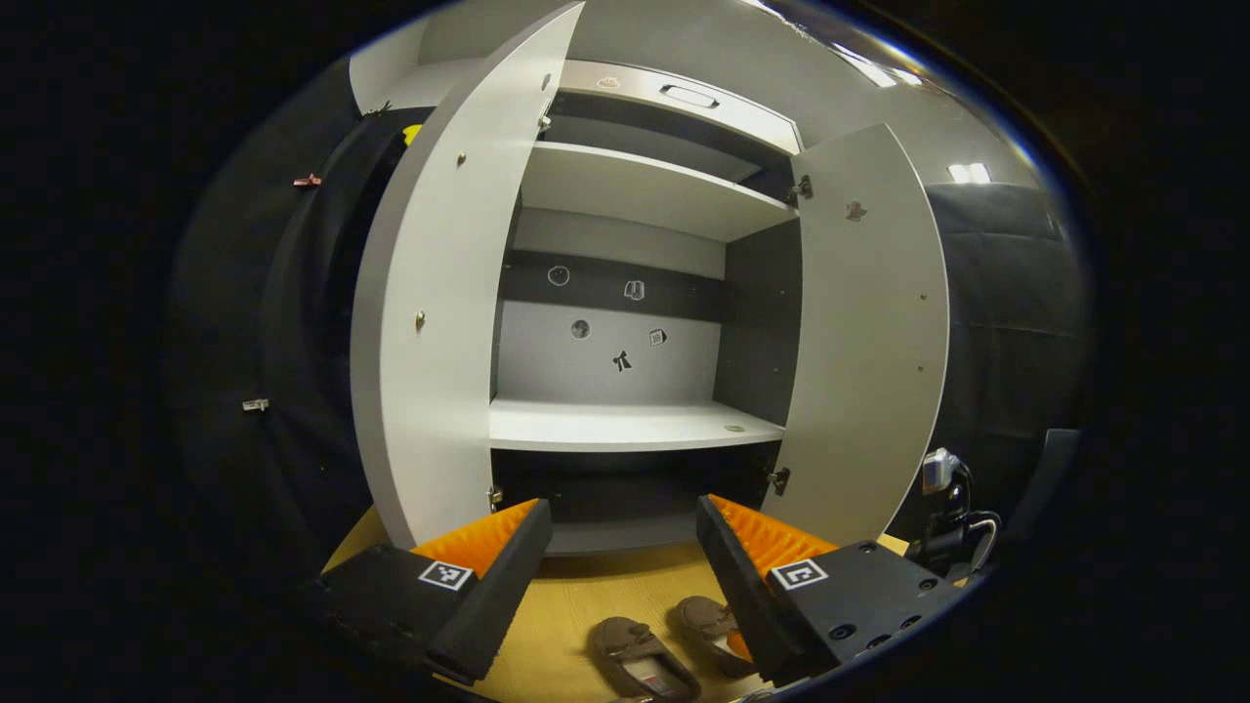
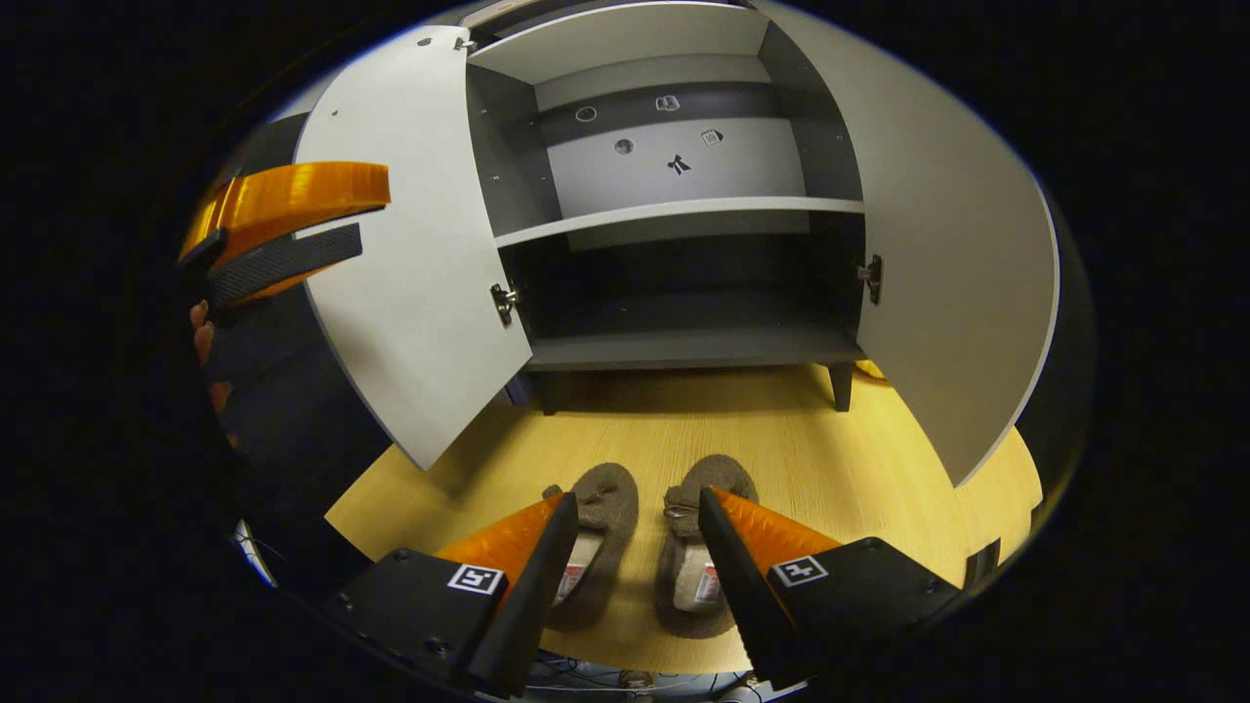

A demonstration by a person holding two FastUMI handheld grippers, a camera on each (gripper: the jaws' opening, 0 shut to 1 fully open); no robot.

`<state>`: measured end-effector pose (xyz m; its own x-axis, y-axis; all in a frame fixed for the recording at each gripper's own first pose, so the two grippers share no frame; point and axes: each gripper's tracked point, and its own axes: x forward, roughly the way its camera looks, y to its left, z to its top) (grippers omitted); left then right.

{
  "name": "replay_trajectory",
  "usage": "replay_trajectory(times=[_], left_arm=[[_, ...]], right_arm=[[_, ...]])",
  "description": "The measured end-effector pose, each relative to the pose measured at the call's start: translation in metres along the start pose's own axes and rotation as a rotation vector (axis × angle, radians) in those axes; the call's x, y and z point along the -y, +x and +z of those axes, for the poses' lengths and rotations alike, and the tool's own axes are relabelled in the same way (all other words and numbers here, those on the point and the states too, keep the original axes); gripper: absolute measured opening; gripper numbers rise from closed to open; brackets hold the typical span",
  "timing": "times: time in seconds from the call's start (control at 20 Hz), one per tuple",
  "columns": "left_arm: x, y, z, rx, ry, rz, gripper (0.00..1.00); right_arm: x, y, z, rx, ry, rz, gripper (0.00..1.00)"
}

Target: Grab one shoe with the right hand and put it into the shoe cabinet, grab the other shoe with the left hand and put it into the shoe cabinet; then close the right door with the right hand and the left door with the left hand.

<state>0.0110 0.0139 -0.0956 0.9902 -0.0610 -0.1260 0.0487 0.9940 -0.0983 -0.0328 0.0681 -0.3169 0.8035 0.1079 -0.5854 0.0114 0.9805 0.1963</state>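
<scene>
Right gripper (image 2: 633, 547) hangs wide open over the right slipper (image 2: 698, 542) before the shoe cabinet (image 2: 684, 347); I'd pinch its heel.

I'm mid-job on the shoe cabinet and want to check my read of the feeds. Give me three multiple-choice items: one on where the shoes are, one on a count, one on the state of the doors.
1. Where are the shoes?
A. On the wooden floor in front of the cabinet
B. On the middle shelf
C. Held in the left tongs

2. How many shoes show?
A. One
B. Two
C. Four

3. How do the cabinet doors stand?
A. Both shut
B. Only the right one open
C. Both open

Answers:
1. A: the left shoe and right shoe lie side by side on the floor, short of the cabinet.
2. B: one brown pair, seen between the right tongs.
3. C: the left door and right door both swing wide, baring the shelves; the left tongs are open too.
</scene>
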Motion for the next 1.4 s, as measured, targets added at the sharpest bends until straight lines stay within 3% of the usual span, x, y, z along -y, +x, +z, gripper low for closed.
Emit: replay_trajectory(times=[0.35, 0.7, 1.3, 1.4], left_arm=[[-0.011, 0.0, -0.021, -0.033, -0.005, 0.021, 0.94], [-0.008, 0.007, -0.041, -0.088, 0.007, 0.004, 0.93], [-0.001, 0.019, -0.054, -0.12, 0.0, -0.023, 0.93], [-0.002, 0.019, -0.056, -0.122, -0.009, -0.023, 0.94]], right_arm=[[0.008, 0.037, -0.07, -0.15, 0.011, -0.012, 0.84], [0.024, 0.07, -0.088, -0.159, -0.012, -0.045, 0.84], [0.04, 0.124, -0.088, -0.153, -0.068, -0.108, 0.59], [0.043, 0.127, -0.085, -0.16, -0.084, -0.124, 0.5]])
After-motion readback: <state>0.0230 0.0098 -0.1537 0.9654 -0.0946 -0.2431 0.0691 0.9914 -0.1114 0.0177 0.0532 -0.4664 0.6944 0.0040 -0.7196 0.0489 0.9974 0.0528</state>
